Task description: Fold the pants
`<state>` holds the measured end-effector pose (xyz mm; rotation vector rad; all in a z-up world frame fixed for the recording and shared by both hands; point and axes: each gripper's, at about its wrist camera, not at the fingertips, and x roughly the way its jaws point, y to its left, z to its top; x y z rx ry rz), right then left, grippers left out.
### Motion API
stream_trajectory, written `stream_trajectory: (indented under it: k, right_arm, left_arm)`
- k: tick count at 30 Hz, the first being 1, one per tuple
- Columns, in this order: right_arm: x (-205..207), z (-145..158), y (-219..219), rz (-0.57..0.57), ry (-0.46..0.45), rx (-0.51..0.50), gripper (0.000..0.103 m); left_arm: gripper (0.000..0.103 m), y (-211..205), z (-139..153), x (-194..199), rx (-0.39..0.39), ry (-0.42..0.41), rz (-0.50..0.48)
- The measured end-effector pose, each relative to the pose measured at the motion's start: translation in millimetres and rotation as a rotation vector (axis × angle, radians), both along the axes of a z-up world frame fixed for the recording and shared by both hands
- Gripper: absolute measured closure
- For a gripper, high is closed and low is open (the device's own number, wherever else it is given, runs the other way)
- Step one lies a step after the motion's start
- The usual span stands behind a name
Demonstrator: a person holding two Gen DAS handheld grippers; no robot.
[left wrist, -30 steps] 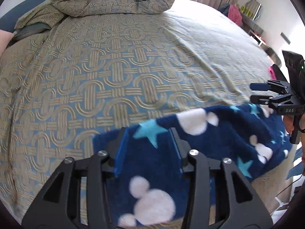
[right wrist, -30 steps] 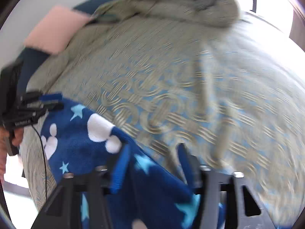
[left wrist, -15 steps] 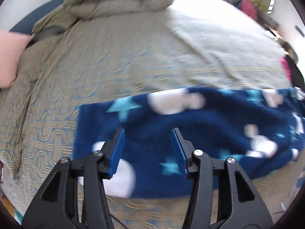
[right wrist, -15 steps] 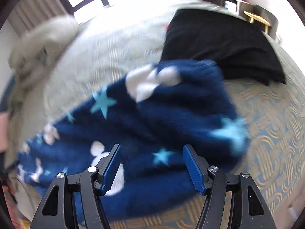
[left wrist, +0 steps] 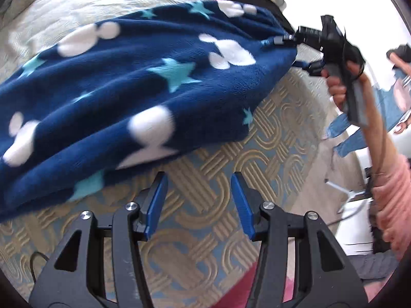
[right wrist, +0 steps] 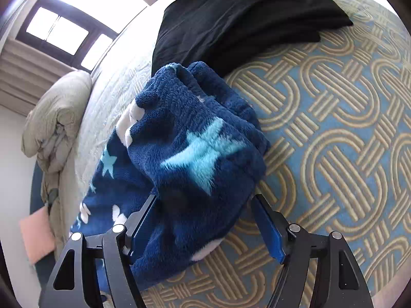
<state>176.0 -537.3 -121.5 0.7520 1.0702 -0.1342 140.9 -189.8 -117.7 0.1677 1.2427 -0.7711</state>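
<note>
Patterned bedspread (left wrist: 205, 179), fleece pants (left wrist: 143, 82) beyond spread left hand-held gripper (left wrist: 197, 202) — bunched between right hand-held gripper (right wrist: 205, 220), wide apart.

— Left gripper (left wrist: 197, 202)?
— Jaws spread wide, nothing between them, low near the bed's edge.
— Right gripper (right wrist: 205, 220)?
— Jaws parted around the fleece, raised in the right hand (left wrist: 341, 82), forearm upright.
</note>
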Motion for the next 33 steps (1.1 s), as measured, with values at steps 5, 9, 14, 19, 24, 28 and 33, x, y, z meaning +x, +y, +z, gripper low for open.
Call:
stream_trajectory:
  k: [5,9,14,19,24,28,33]
  right_arm:
    - [8,1,2,0.020,-0.009,-0.028,0.028]
    - [2,-1,-9,0.017,-0.010,-0.041,0.028]
    - [-5,-4,-25,-0.023,-0.034,0.017,0.028]
    - [-3,-6,-31,-0.059,-0.042,0.049,0.032]
    - [-14,32,-20,-0.069,-0.106,-0.029,0.084]
    - [-30,39,-20,-0.069,-0.026,-0.074,0.082]
    - [-41,-9,-45,-0.087,0.049,0.044,0.066]
  left_arm:
    - [0.047,-34,-1,7,-0.077,0.023,0.041]
    - [0.040,-56,3,19,-0.099,-0.027,0.072]
    - [0.064,-73,-4,28,-0.064,-0.044,0.082]
    - [0.087,-67,8,21,-0.104,0.020,0.095]
    - [0.088,-53,47,-12,-0.160,-0.035,0.058]
    - [0.087,-55,17,-20,-0.107,0.028,0.050]
    - [0.087,-52,-11,-31,-0.061,0.070,0.068]
